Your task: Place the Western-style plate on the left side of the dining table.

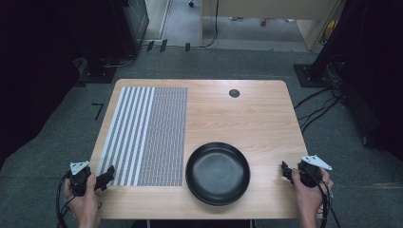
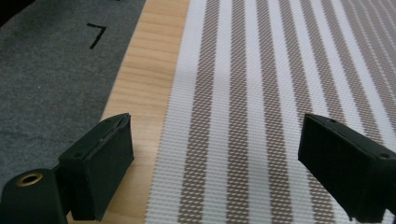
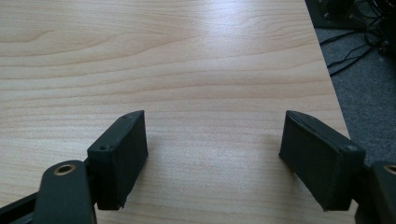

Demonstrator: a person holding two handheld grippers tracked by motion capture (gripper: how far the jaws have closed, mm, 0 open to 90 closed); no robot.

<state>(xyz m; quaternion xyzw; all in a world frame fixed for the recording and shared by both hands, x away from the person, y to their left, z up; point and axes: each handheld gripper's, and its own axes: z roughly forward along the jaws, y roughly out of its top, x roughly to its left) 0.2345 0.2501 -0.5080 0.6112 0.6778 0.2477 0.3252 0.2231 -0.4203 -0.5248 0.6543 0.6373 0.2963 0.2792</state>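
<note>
The left tongs sit wide apart and hold nothing, right at the near left corner of the striped mat. The right tongs are wide apart too, over bare table near its right edge. Nothing looks started. The black plate sits between them at the front, with lots of room behind.

A light wooden table with rounded corners stands on grey carpet. A rectangular woven placemat lies flat on its left half, reaching from the far edge almost to the near edge; its left part has broad white and tan stripes, its right part a fine pattern. A round black shallow plate sits just right of the mat, near the near edge. A small dark round hole marks the far side.
</note>
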